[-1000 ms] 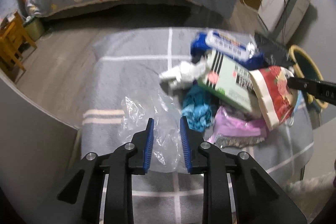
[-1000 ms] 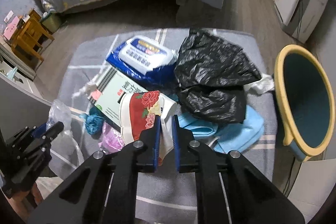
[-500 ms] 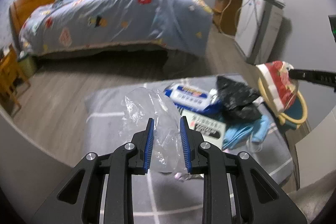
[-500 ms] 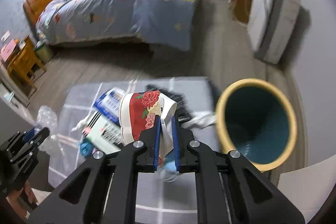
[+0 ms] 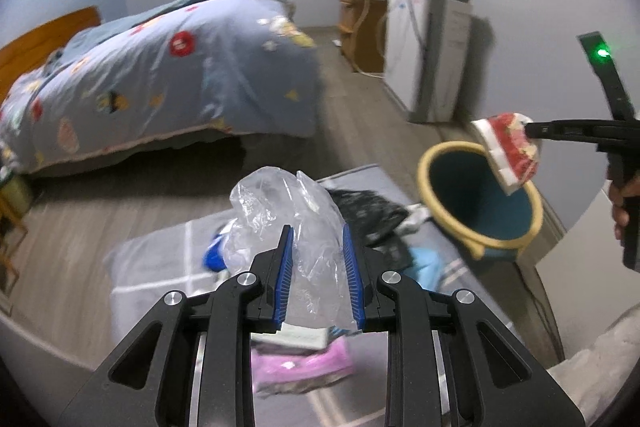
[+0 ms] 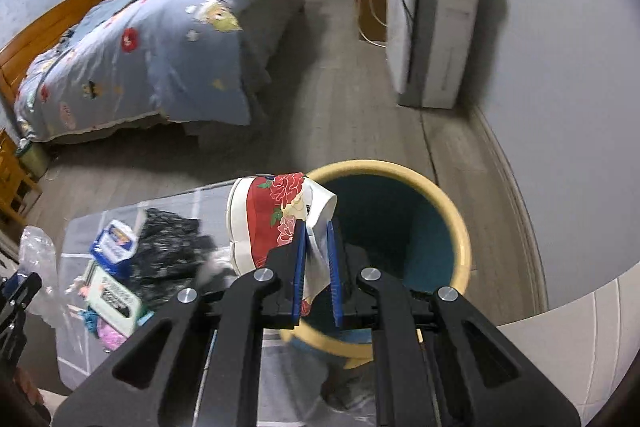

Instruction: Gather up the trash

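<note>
My left gripper [image 5: 317, 235] is shut on a crumpled clear plastic bag [image 5: 280, 211], held up above the grey rug [image 5: 160, 259]. My right gripper [image 6: 316, 229] is shut on a red and white floral paper cup [image 6: 264, 223], which hangs at the near left rim of the yellow-rimmed teal bin [image 6: 400, 223]. In the left wrist view the floral cup [image 5: 510, 151] sits over the bin [image 5: 476, 199], with the right gripper [image 5: 530, 131] coming in from the right. More trash lies on the rug: a black bag [image 6: 168, 247], a blue wipes pack [image 6: 116, 241], a green and white box [image 6: 114, 301], a pink wrapper [image 5: 304, 367].
A bed with a blue patterned quilt [image 5: 160, 67] fills the far left. A white appliance [image 6: 434, 27] and a wooden cabinet [image 5: 362, 35] stand against the right wall. A person's hand [image 5: 624, 203] holds the right gripper's handle. Bare wooden floor [image 6: 340, 123] lies between the bed and the bin.
Both grippers rose and swung right. The clear bag came up off the rug in the left gripper. The floral cup moved from above the trash pile to the bin's rim.
</note>
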